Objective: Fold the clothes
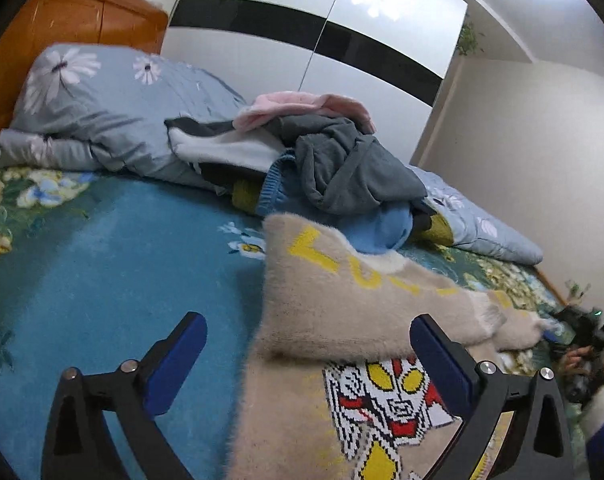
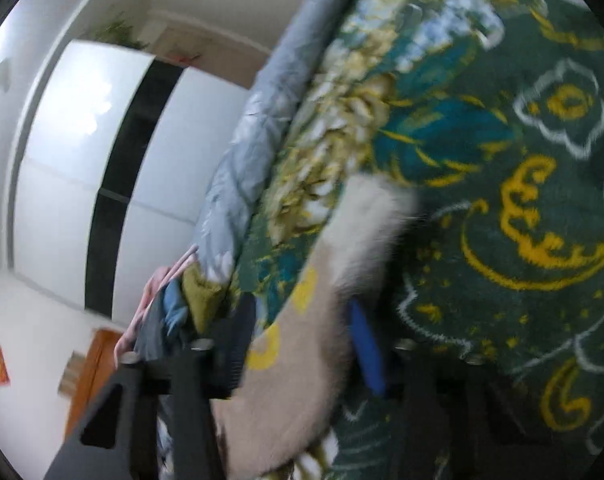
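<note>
A home bedroom: bed (image 1: 101, 264) with floral quilt (image 1: 113, 112), wardrobe (image 1: 302, 40) behind.

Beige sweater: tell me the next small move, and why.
Probably lower the left tongs and close them on the beige sweater: they are open, and the folded-over part lies loose between them. The right tongs seem to have fabric between them.

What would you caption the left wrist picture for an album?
Open left gripper hovering over a fuzzy beige sweater on a blue floral bed.
</note>
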The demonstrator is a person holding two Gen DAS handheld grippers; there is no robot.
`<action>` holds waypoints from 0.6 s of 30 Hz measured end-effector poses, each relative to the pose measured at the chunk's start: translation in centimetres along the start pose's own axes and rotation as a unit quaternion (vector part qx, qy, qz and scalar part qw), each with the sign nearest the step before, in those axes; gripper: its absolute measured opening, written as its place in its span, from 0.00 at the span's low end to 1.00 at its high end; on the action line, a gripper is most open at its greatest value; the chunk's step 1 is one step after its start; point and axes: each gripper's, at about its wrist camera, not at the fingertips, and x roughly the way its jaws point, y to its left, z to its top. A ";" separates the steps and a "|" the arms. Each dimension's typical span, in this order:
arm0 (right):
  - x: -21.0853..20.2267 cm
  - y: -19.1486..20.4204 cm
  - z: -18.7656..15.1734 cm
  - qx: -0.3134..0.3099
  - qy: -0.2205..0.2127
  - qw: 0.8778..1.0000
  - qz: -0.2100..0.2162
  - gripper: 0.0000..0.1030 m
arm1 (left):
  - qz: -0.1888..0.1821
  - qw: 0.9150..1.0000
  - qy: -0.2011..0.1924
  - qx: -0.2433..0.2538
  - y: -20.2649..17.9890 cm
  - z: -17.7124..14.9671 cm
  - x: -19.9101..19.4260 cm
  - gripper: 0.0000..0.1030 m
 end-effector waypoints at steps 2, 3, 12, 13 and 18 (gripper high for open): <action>0.6 -0.3 0.1 0.011 -0.005 1.000 -0.018 0.20 | -0.005 1.000 0.005 -0.004 0.3 0.0 0.0 1.00; 0.7 -0.1 0.2 0.008 -0.006 1.000 -0.026 0.18 | -0.008 1.000 0.008 -0.007 0.4 -0.2 0.0 1.00; -1.2 11.3 -2.7 -0.153 -0.018 0.988 -0.033 0.10 | -0.029 0.997 0.032 -0.059 2.9 -1.5 -0.4 1.00; -1.5 12.8 -3.1 -0.174 -0.019 0.984 -0.028 0.10 | -0.035 0.996 0.033 -0.074 3.4 -1.5 -0.6 1.00; -2.1 22.0 -7.4 -0.291 -0.006 0.957 0.023 0.10 | -0.034 0.992 0.028 -0.117 5.4 -1.2 -2.2 1.00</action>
